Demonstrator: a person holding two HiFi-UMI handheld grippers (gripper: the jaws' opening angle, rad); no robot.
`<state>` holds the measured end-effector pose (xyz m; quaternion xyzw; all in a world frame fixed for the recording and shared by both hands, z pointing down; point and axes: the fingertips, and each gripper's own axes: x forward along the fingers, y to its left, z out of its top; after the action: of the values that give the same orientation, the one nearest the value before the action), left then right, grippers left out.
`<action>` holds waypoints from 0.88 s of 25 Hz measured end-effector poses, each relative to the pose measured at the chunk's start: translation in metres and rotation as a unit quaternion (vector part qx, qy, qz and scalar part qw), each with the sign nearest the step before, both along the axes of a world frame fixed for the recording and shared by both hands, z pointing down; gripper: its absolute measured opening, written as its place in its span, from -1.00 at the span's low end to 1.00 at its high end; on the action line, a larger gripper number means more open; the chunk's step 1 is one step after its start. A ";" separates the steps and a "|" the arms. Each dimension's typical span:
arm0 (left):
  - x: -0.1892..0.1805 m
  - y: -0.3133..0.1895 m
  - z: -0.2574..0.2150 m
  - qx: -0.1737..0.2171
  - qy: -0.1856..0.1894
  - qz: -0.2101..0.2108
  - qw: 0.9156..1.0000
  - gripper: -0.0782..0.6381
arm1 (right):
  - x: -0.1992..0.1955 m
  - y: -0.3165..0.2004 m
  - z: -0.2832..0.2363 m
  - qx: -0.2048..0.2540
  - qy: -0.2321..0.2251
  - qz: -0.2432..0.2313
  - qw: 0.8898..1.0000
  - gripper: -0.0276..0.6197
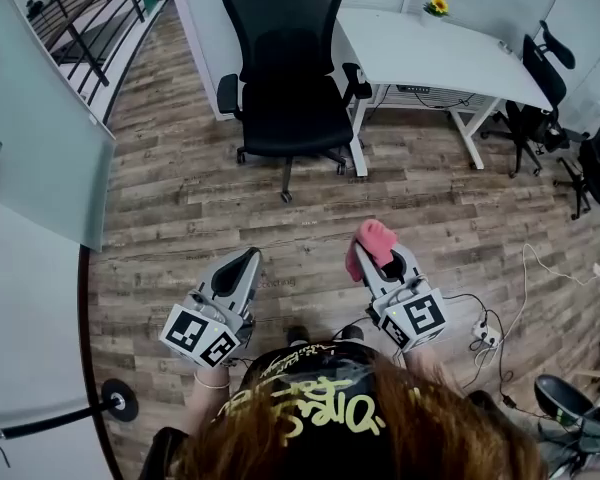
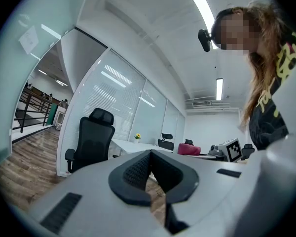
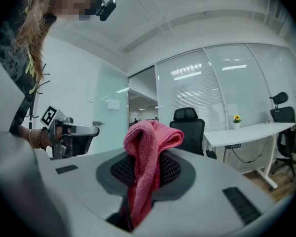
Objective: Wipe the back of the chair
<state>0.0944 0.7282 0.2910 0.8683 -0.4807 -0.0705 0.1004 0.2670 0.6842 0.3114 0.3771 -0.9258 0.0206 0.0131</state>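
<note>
A black mesh office chair (image 1: 286, 63) stands at the far side of the wood floor, its seat facing me and its back against a white partition. It also shows in the left gripper view as the chair (image 2: 92, 141) and in the right gripper view as the chair (image 3: 189, 129). My right gripper (image 1: 373, 247) is shut on a pink cloth (image 1: 371, 243), which bunches above the jaws as the cloth (image 3: 147, 159). My left gripper (image 1: 246, 261) is shut with nothing in it, held low, level with the right one. Both are well short of the chair.
A white desk (image 1: 430, 53) with a small potted flower (image 1: 436, 7) stands right of the chair. More black chairs (image 1: 540, 98) sit at the far right. A glass partition (image 1: 35, 128) runs along the left. Cables and a power strip (image 1: 480, 333) lie on the floor at right.
</note>
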 end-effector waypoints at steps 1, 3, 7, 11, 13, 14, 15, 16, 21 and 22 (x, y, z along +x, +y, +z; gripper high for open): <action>-0.001 0.000 0.000 0.000 0.001 0.002 1.000 -0.80 | -0.001 0.000 0.001 -0.003 -0.002 0.002 1.000 -0.71; -0.005 0.001 0.001 -0.001 0.002 0.005 1.000 -0.80 | -0.003 0.001 0.001 -0.006 -0.006 0.008 1.000 -0.71; -0.011 -0.002 0.011 -0.014 0.005 0.013 1.000 -0.80 | -0.004 0.002 0.001 -0.008 -0.008 0.024 1.000 -0.71; -0.011 -0.007 0.027 -0.034 0.009 0.028 0.999 -0.80 | 0.000 0.006 0.004 -0.011 0.001 0.042 0.999 -0.71; -0.007 -0.009 0.029 -0.036 0.016 0.033 0.999 -0.80 | 0.005 0.007 0.006 -0.017 0.010 0.047 0.999 -0.71; -0.003 -0.011 0.029 -0.035 0.019 0.036 0.999 -0.80 | 0.009 0.006 0.008 -0.019 0.013 0.050 0.998 -0.71; 0.000 -0.013 0.029 -0.034 0.021 0.038 0.998 -0.80 | 0.013 0.004 0.009 -0.022 0.015 0.054 0.998 -0.71; 0.002 -0.016 0.028 -0.033 0.022 0.039 0.998 -0.80 | 0.015 0.001 0.009 -0.023 0.014 0.055 0.998 -0.71; 0.005 -0.036 0.023 -0.027 0.011 0.029 0.999 -0.80 | 0.020 -0.022 0.015 -0.027 0.004 0.044 0.999 -0.71; 0.004 -0.040 0.022 -0.027 0.007 0.024 0.999 -0.80 | 0.020 -0.029 0.017 -0.030 -0.001 0.041 0.999 -0.71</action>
<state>0.0989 0.6880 0.3133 0.8761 -0.4605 -0.0610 0.1292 0.2874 0.6547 0.3287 0.4140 -0.9087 0.0489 0.0231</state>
